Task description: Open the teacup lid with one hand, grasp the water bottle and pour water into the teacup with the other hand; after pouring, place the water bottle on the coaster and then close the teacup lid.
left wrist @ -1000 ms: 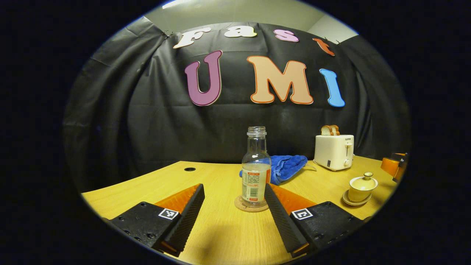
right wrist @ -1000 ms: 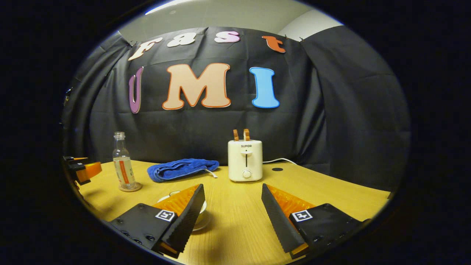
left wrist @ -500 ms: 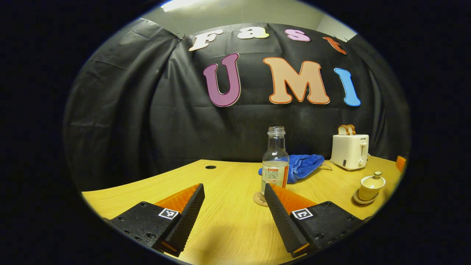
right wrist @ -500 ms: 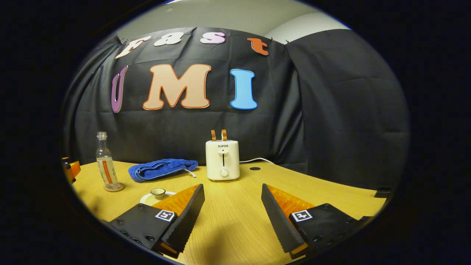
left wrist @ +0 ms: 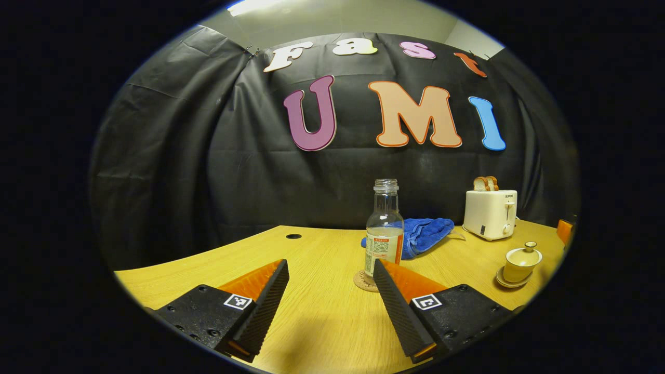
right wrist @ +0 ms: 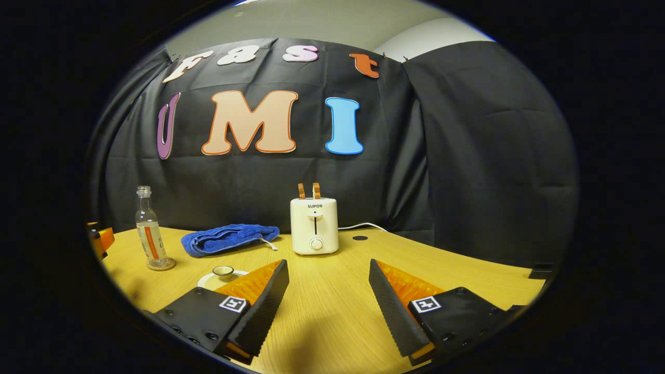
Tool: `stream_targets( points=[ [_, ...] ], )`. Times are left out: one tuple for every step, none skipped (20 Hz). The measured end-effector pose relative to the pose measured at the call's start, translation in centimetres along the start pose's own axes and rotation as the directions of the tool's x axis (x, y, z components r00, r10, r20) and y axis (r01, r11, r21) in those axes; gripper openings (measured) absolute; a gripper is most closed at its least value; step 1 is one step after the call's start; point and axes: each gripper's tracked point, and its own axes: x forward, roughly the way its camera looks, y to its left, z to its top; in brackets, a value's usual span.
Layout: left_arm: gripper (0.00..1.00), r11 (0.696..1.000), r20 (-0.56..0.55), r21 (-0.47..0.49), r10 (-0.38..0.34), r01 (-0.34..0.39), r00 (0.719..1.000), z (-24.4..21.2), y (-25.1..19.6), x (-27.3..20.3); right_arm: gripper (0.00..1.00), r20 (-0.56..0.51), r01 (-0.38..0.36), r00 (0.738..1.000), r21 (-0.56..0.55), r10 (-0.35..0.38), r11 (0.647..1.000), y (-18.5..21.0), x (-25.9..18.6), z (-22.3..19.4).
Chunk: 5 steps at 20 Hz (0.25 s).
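While left tool (left wrist: pixel 330 306) gapes, bottle (left wrist: pixel 384 236) base half-hidden | right tool (right wrist: pixel 328 306) gapes, teacup (right wrist: pixel 224 275) part-hidden

Ahead of the left gripper (left wrist: pixel 330 306), bare table (left wrist: pixel 311 249) lay between its spread fingers. The water bottle (left wrist: pixel 384 234) on its coaster (left wrist: pixel 363 282) stood just beyond the right finger, blocking that side. Farther right, the blue towel (left wrist: pixel 426 234), toaster (left wrist: pixel 490 213) and lidded teacup (left wrist: pixel 522 257) crowded the far edge.

Ahead of the right gripper (right wrist: pixel 328 304), open tabletop ran forward to the toaster (right wrist: pixel 314 226). The teacup (right wrist: pixel 223 272) sat behind the left finger, partly hidden. The towel (right wrist: pixel 228 238) and bottle (right wrist: pixel 149 234) stood well to the left.
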Motion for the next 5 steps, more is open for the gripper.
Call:
stream_targets(
  points=[
    [0.95, 1.000, 0.000, 0.000, 0.000, 0.000, 1.000, 0.00, 0.03, -0.02, 0.94, 0.000, 0.000, 1.000, 0.000, 0.000, 1.000, 0.03, 0.03, -0.03],
    [0.95, 1.000, 0.000, 0.000, 0.000, 0.000, 1.000, 0.01, 0.03, -0.05, 0.98, 0.000, 0.000, 1.000, 0.000, 0.000, 1.000, 0.01, 0.05, 0.03],
    [0.95, 1.000, 0.000, 0.000, 0.000, 0.000, 1.000, -0.02, 0.01, -0.01, 0.94, 0.000, 0.000, 1.000, 0.000, 0.000, 1.000, 0.02, 0.07, -0.04],
    [0.95, 1.000, 0.001, 0.000, 0.000, 0.000, 1.000, -0.03, 0.03, 0.00, 0.94, 0.000, 0.000, 1.000, 0.000, 0.000, 1.000, -0.02, 0.04, 0.05],
    [0.95, 1.000, 0.000, 0.000, 0.000, 0.000, 1.000, -0.05, 0.03, 0.04, 0.94, 0.000, -0.001, 1.000, 0.000, 0.001, 1.000, 0.00, 0.06, -0.03]
  ],
)
